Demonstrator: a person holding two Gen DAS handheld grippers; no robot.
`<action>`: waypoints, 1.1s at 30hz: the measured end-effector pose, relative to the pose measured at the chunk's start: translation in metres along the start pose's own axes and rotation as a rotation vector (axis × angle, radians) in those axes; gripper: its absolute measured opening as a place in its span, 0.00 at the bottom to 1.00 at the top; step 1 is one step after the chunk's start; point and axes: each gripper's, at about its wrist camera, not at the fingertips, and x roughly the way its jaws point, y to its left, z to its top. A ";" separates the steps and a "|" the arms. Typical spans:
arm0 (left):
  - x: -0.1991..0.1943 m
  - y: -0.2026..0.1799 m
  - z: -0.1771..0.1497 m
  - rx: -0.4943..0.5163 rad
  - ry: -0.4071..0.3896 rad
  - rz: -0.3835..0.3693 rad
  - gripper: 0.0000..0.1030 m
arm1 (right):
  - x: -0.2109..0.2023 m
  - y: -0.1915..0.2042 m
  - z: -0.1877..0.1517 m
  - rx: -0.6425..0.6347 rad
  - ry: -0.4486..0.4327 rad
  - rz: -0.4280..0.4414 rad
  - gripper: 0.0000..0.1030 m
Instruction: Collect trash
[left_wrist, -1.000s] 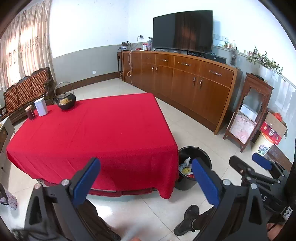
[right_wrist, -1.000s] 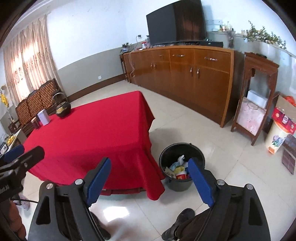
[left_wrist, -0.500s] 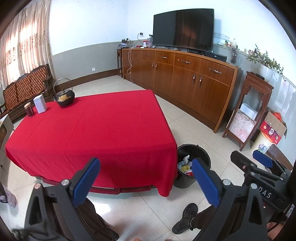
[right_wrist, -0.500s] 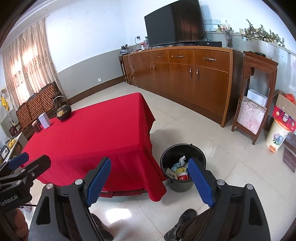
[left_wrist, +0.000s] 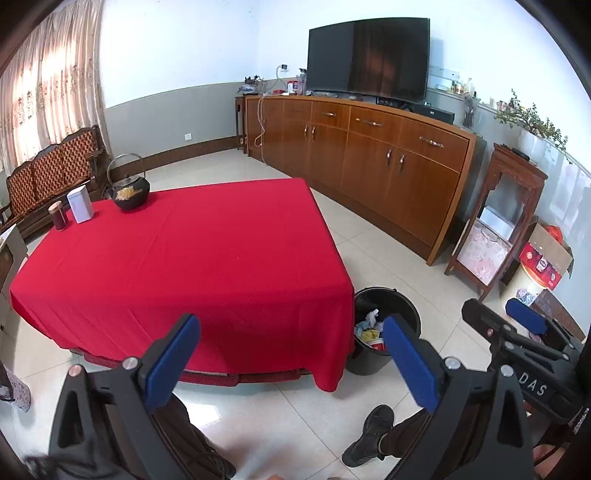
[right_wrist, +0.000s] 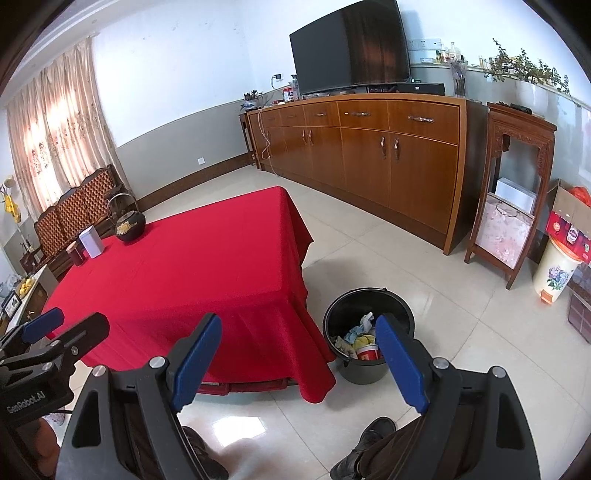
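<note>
A black bucket (left_wrist: 402, 306) (right_wrist: 365, 295) stands on the tiled floor beside the near right corner of the red-clothed table (left_wrist: 203, 251) (right_wrist: 192, 266). Crumpled trash (left_wrist: 369, 328) (right_wrist: 356, 338) lies inside it: paper, a yellow scrap and a red-and-white cup. My left gripper (left_wrist: 291, 332) hangs open and empty above the floor, in front of the table's edge. My right gripper (right_wrist: 297, 328) is open too, with nothing between its blue pads; the bucket shows just past its right finger. Each gripper appears at the edge of the other's view.
A black kettle (left_wrist: 130, 192), a white tin (left_wrist: 80, 204) and a dark jar (left_wrist: 59, 216) stand at the table's far left corner. A long wooden sideboard (left_wrist: 369, 158) with a television lines the back wall. A wooden stand (right_wrist: 513, 192) and boxes sit at right. A person's shoe (left_wrist: 365, 435) rests on the floor below.
</note>
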 end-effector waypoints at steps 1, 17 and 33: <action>0.000 0.000 0.000 0.000 0.000 0.001 0.97 | 0.000 0.000 0.000 -0.001 0.000 0.001 0.84; 0.000 0.003 0.002 -0.006 0.001 -0.003 0.97 | 0.000 0.003 0.001 0.006 -0.002 0.005 0.84; 0.001 0.002 0.002 -0.004 0.004 -0.003 0.97 | 0.001 0.003 0.000 0.003 -0.001 0.010 0.84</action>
